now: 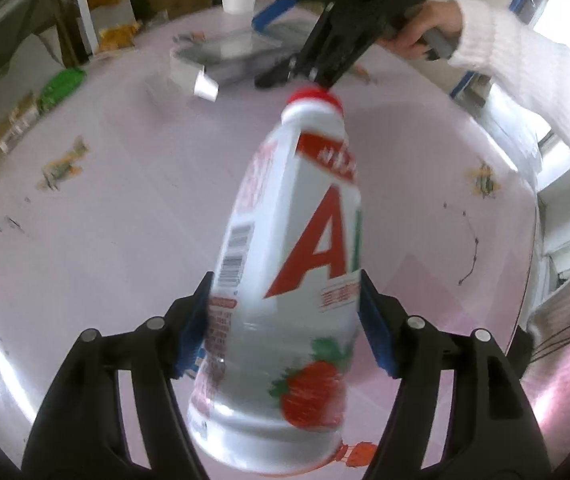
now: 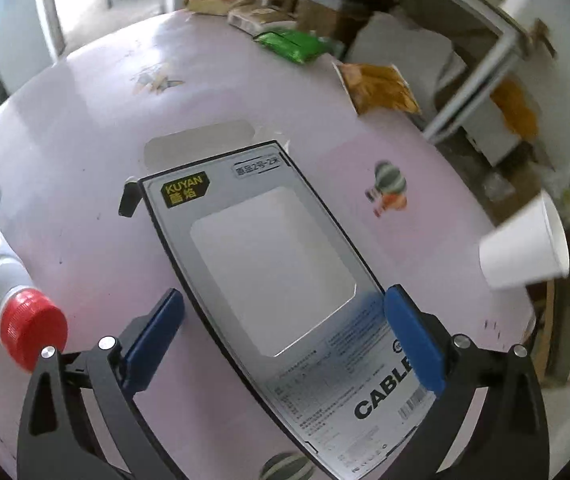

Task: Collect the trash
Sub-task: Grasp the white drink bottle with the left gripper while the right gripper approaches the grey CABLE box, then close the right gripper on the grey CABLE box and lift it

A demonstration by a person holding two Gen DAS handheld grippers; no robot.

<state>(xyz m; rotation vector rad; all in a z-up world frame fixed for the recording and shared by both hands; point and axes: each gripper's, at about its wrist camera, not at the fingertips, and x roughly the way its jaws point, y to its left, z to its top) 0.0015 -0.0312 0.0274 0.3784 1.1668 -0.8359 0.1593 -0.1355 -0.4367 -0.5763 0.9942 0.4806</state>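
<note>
The left gripper [image 1: 285, 312] has its blue ribbed fingers [image 1: 195, 320] clenched on the lower body of a white plastic bottle [image 1: 285, 264] — smooth, tapering to a shoulder, with a ridged red screw cap [image 1: 315, 98], a big red letter, a barcode and printed strawberries on its glossy label. The bottle is held tilted above the pale pink surface [image 1: 105, 220], cap pointing away from the camera.

The right gripper [image 2: 285, 344] hangs above a flat grey cardboard cable box [image 2: 281, 280] with black edging and a rounded clear window; the box lies flat on the surface, and the smooth blue fingers [image 2: 415, 340] stand released, wide apart on either side of it, pressing on nothing. In the right wrist view the bottle's red cap shows just beside the left-hand finger.

A white paper cup [image 2: 525, 244] lies on its side near the surface's edge. At the far rim are a crinkled green foil packet [image 2: 293, 46] and a yellow snack bag [image 2: 381, 88]. A hand [image 1: 425, 26] in a white knitted sleeve [image 1: 525, 72] grips the right tool.
</note>
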